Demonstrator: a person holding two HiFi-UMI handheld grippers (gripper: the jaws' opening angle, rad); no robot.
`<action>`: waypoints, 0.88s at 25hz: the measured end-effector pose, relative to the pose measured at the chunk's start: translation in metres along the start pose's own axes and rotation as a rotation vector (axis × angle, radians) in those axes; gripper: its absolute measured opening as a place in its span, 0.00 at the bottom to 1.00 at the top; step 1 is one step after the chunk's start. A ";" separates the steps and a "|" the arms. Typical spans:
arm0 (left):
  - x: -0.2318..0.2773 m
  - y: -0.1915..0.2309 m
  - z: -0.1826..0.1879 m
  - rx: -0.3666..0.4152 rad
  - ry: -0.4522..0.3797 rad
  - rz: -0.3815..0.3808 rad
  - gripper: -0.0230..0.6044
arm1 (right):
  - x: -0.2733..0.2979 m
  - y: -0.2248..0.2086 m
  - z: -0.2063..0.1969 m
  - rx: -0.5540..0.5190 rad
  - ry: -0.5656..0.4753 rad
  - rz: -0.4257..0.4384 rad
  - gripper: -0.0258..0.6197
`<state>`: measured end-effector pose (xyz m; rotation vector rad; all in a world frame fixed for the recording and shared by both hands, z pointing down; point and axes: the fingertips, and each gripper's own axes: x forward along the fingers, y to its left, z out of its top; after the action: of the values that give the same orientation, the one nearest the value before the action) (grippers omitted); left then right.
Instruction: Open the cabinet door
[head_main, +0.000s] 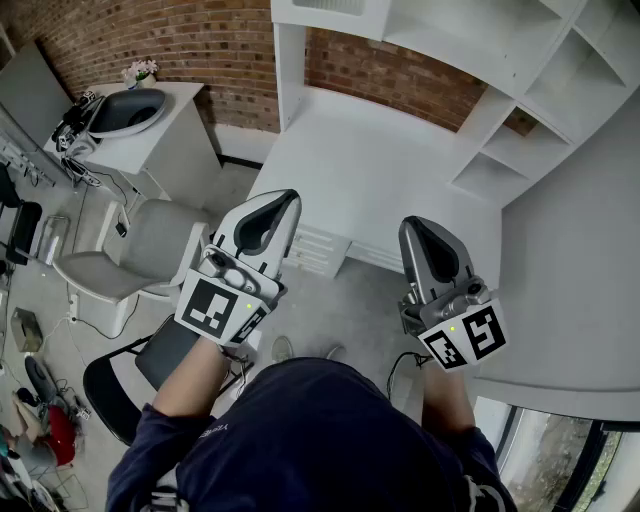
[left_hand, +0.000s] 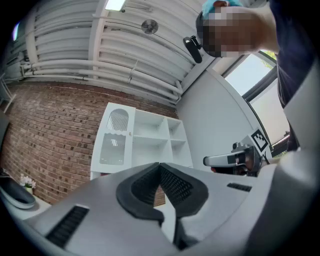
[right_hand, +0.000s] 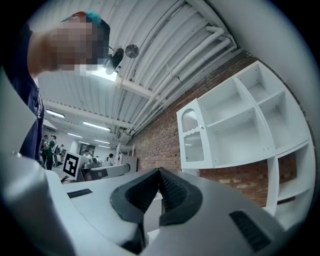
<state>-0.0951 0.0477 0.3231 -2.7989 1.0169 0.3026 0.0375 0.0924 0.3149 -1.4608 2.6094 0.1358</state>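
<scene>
The white glass-panelled cabinet door (right_hand: 194, 137) is seen closed at the white shelf unit's (right_hand: 240, 135) left; the grey left gripper (left_hand: 160, 169) and right gripper (right_hand: 160, 174) are shut, empty.

The person holds both arms out in front, with one gripper in each hand. In the head view the left gripper (head_main: 283, 203) sits at 9 o'clock from the right gripper (head_main: 414, 226), with a gap between them. The left one points to about 1 o'clock and the right one to about 11 o'clock. Both tip up a little. The jaws of each gripper are pressed together with nothing between them. A marker cube (head_main: 220, 308) sits at the back of the left gripper, and another cube (head_main: 465, 335) on the right. The left forearm (head_main: 190, 375) is bare below a dark blue sleeve (head_main: 150, 450).
</scene>
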 end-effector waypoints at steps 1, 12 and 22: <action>0.001 -0.001 -0.001 0.001 0.001 0.000 0.05 | -0.001 -0.001 0.000 0.001 0.001 0.001 0.08; 0.008 -0.016 -0.004 0.011 0.005 0.011 0.05 | -0.012 -0.011 -0.002 0.006 -0.004 0.023 0.08; 0.015 -0.036 -0.008 0.021 0.015 0.046 0.05 | -0.030 -0.032 -0.001 0.052 -0.018 0.054 0.08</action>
<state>-0.0595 0.0642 0.3294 -2.7663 1.0833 0.2753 0.0798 0.1005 0.3212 -1.3670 2.6181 0.0855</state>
